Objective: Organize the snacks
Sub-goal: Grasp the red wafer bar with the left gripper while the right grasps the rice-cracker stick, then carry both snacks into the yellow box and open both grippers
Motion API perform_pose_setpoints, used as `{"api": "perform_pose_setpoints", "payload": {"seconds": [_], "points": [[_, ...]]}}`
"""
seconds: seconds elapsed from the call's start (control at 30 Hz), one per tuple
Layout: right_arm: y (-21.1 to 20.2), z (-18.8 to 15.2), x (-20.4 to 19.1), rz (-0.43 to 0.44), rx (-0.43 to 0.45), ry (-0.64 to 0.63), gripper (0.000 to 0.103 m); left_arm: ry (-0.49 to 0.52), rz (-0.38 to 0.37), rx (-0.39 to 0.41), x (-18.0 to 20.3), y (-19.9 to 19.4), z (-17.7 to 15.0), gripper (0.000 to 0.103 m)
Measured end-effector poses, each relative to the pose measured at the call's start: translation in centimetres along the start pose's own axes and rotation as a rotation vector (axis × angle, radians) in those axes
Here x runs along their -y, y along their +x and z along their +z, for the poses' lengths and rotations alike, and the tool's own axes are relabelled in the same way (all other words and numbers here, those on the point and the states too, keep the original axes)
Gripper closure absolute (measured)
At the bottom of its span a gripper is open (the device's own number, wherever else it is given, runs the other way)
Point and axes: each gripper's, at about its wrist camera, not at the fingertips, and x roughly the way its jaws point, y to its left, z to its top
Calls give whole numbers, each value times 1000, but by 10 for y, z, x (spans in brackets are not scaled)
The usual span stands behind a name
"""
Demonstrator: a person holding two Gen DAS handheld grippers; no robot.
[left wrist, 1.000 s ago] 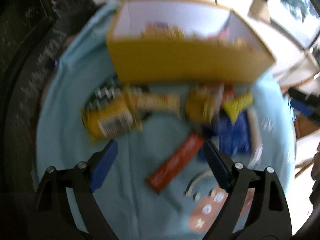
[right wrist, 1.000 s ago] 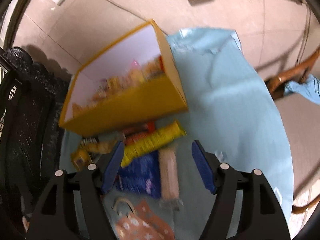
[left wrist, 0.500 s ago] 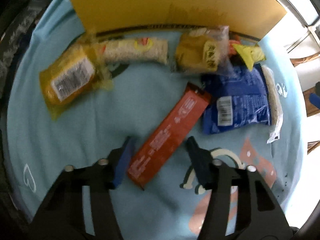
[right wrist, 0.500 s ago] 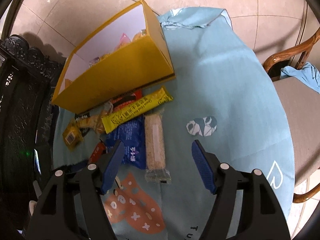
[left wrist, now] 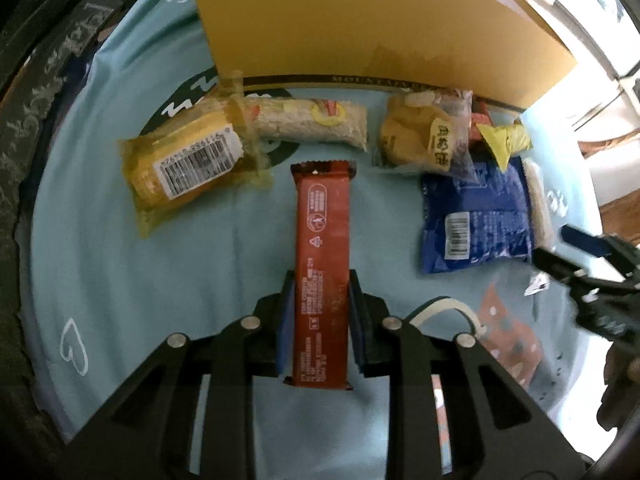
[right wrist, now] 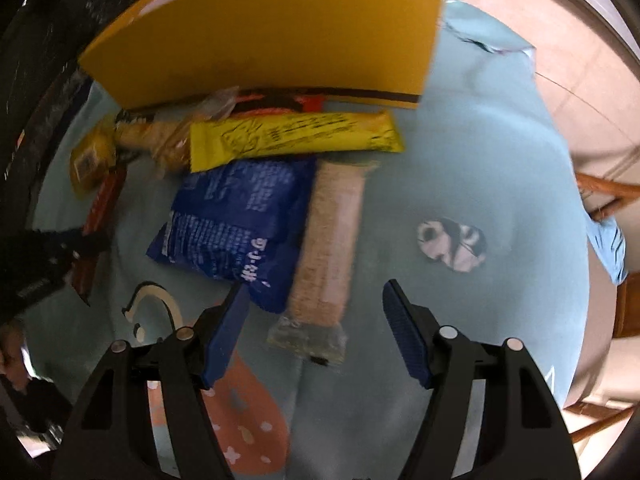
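Note:
My left gripper (left wrist: pixel 320 304) is shut on a long red-brown snack bar (left wrist: pixel 322 240), gripping its near half; the bar points toward the yellow box (left wrist: pixel 360 28). My right gripper (right wrist: pixel 316 308) is open and empty, its pads either side of the near end of a clear-wrapped cereal bar (right wrist: pixel 328 240) that lies on the light blue cloth. A blue snack pouch (right wrist: pixel 236 216) lies left of that bar, a long yellow bar (right wrist: pixel 292 140) behind them, along the yellow box (right wrist: pixel 272 28).
An orange packet with a barcode (left wrist: pixel 184 164), a rice-cracker roll (left wrist: pixel 308 120) and a bag of yellow pastries (left wrist: pixel 428 136) lie by the box. The blue pouch (left wrist: pixel 476 220) is at right. A wooden chair (right wrist: pixel 608 192) stands past the table's right edge.
My left gripper has closed on the red-brown bar, which now lies straight between the fingers. My right gripper has come down close over the cereal bar, still open.

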Motion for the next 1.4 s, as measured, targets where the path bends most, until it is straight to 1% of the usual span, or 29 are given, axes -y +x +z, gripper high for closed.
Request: {"api": "perform_pose_setpoints", "payload": {"seconds": [0.03,0.1,0.2,0.3,0.37,0.47,0.53,0.67,0.73,0.8,0.83,0.87,0.9,0.97,1.03,1.1,1.13,1.2,1.33,1.4], "points": [[3,1,-4,-14,-4,-19,42,-8,-5,-1,-2,-1,1,79],[5,3,-9,-10,-8,-51,52,-16,-7,-1,-7,-3,1,79],[6,4,-9,-6,-13,-54,53,-28,-21,-6,-10,-3,1,79],[4,3,2,48,-23,-19,54,-36,-26,-13,-13,-6,-6,79],[0,4,9,62,-25,5,54,-38,-24,-12,-12,-5,-5,79],[-10,2,16,65,-2,13,54,-39,-30,-10,-10,-5,-8,79],[-13,3,20,53,6,24,54,-37,-26,-13,-10,-3,-6,79],[-2,9,23,-5,-15,34,54,-45,-26,-27,-5,4,-7,79],[8,12,18,-36,-43,11,54,-40,-25,-33,-4,6,-9,79],[14,13,15,-84,-45,-29,54,-39,-26,-37,-4,7,-8,79],[17,13,12,-103,-46,-48,61,-40,-27,-37,-3,7,-8,79],[17,13,11,-100,-37,-58,64,-40,-28,-36,-2,7,-9,79],[17,13,11,-94,-35,-62,72,-43,-29,-35,-2,6,-9,79],[16,14,10,-91,-47,-79,73,-48,-32,-33,-3,4,-10,79],[15,14,16,-58,-57,-52,73,-52,-34,-30,-2,4,-10,79],[7,9,32,-29,-59,-2,73,-55,-35,-22,-3,0,-12,79],[2,6,41,8,-59,38,73,-56,-35,-19,-3,-2,-13,79],[-7,0,54,55,-55,82,73,-55,-36,-5,-4,-9,-15,79],[-30,-8,70,126,-29,129,73,-56,-38,15,-1,-19,-17,79],[-41,-10,69,142,-15,124,73,-51,-41,23,2,-25,-19,79]]}}
